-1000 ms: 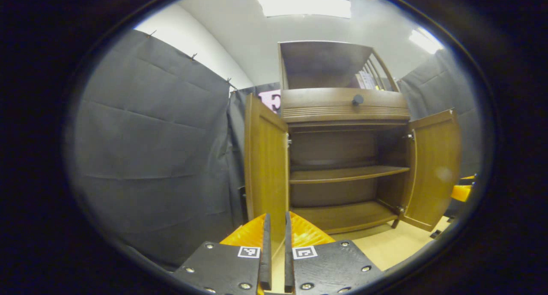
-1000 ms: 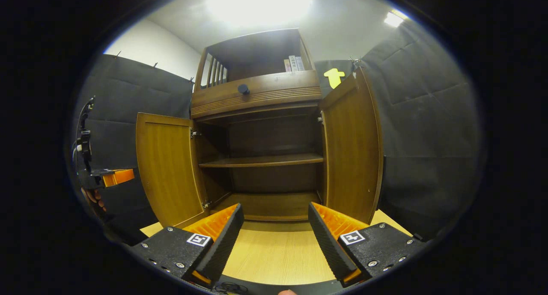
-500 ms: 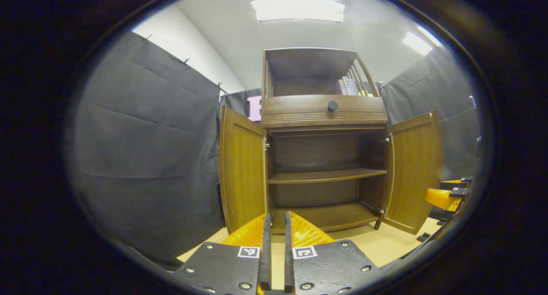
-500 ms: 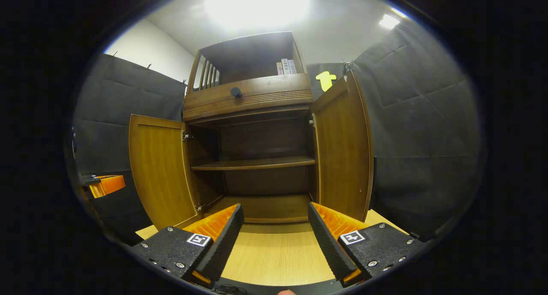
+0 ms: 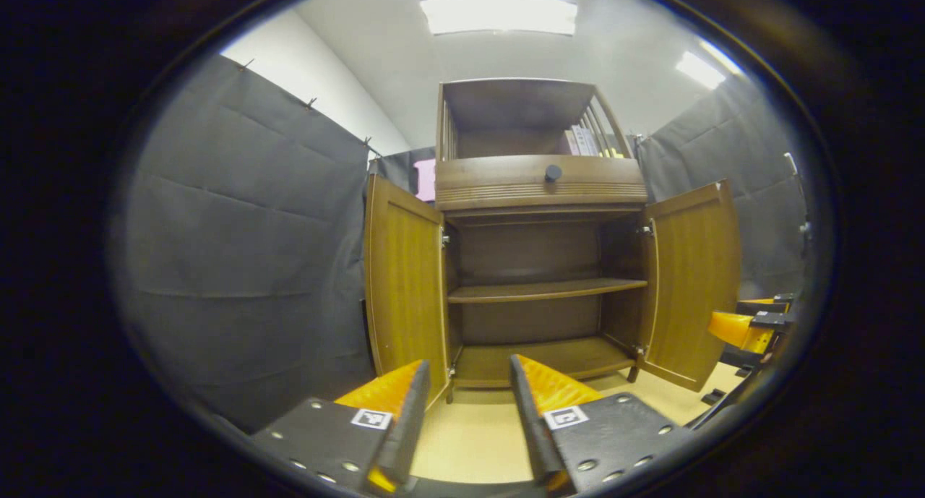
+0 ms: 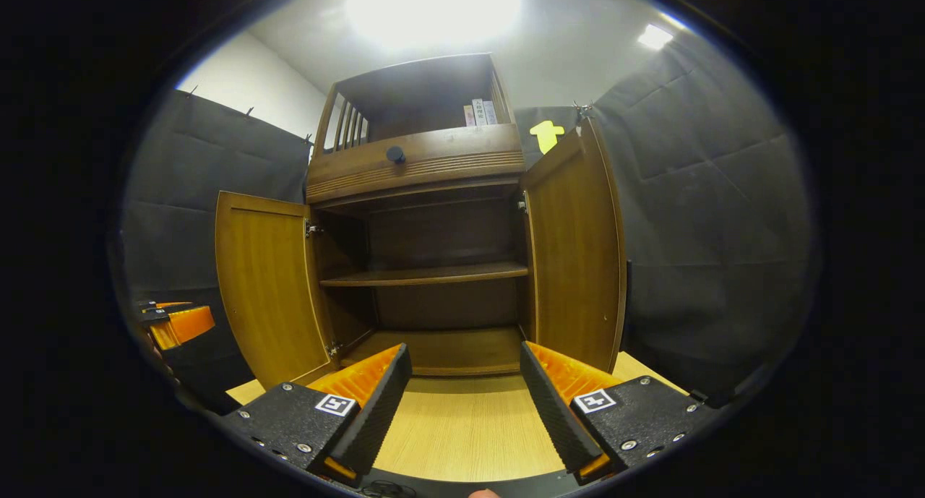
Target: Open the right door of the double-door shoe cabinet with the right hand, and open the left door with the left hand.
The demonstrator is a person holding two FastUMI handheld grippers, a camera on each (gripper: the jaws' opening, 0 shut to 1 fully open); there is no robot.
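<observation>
The wooden shoe cabinet [image 5: 538,194] [image 6: 426,165] stands ahead with both doors swung wide. In the left gripper view its left door [image 5: 401,285] hangs just beyond my left gripper [image 5: 466,397], which is open and holds nothing. The right door [image 5: 690,281] is angled out at the far side. In the right gripper view the right door [image 6: 578,259] stands beside my right gripper [image 6: 466,389], open and holding nothing, and the left door [image 6: 267,285] is spread out to the left. Inside, a middle shelf [image 6: 426,274] and the bottom board are bare.
A drawer with a dark round knob [image 5: 553,173] [image 6: 395,154] sits above the doors, and books [image 5: 582,140] stand in the top compartment. Pale wood floor [image 6: 462,426] lies under both grippers. The other gripper shows at the view's edge [image 5: 744,328] [image 6: 177,324].
My left gripper has gone from shut to open and pulled back a little from the left door. The right gripper has hardly moved and stays open.
</observation>
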